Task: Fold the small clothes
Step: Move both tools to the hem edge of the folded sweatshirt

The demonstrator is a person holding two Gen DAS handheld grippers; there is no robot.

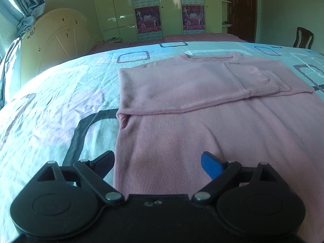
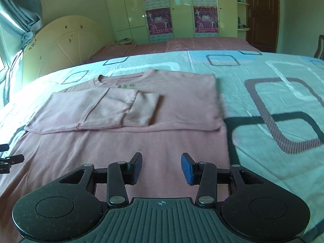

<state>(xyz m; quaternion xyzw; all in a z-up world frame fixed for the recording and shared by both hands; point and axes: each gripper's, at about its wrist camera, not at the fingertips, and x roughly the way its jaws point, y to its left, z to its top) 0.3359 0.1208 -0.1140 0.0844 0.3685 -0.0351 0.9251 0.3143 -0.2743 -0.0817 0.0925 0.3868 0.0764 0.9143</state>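
Shirts: we count one pink shirt (image 1: pixel 182 125) on the bed (image 1: pixel 50 111).
Sleeves: two, seemingly both folded across.
Left gripper (image 1: pixel 158 162): jaws apart, empty.
Right gripper (image 2: pixel 161 169): jaws apart, empty.

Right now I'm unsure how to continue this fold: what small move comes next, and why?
Probably lower both open grippers, left gripper and right gripper, onto the pink shirt's near hem: sleeves already lie folded across the chest, lower half still flat.
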